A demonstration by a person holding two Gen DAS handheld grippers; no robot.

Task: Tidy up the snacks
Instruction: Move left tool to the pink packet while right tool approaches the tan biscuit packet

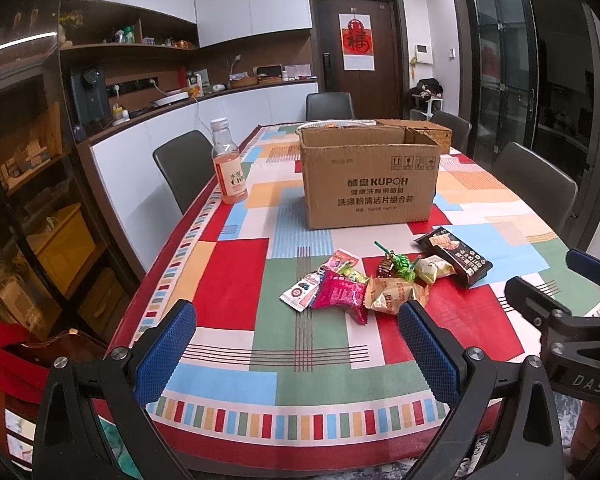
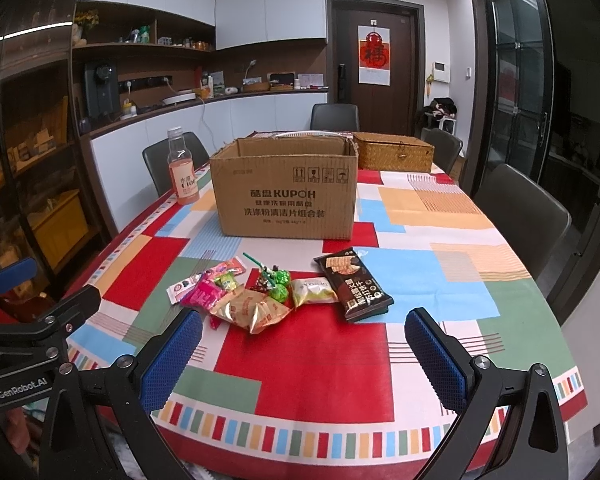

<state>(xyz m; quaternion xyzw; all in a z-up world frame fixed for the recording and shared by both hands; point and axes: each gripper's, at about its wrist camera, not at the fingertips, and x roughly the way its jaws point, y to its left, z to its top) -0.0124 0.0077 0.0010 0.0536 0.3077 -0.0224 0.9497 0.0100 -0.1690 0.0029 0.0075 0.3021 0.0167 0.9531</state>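
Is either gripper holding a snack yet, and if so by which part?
Nothing is held. The left gripper and right gripper are both open and empty, short of the snack pile lying on the table.

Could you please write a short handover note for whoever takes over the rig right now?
Left gripper: open, holding nothing, above the near table edge. Right gripper: likewise open and holding nothing.
Snacks: all in a loose pile on the tablecloth, including the pink packet, gold packet and dark biscuit pack.
Cardboard box: open-topped, behind the pile; its inside is not visible.
Done: no snack lifted yet.
Left: probably move each snack into the box.
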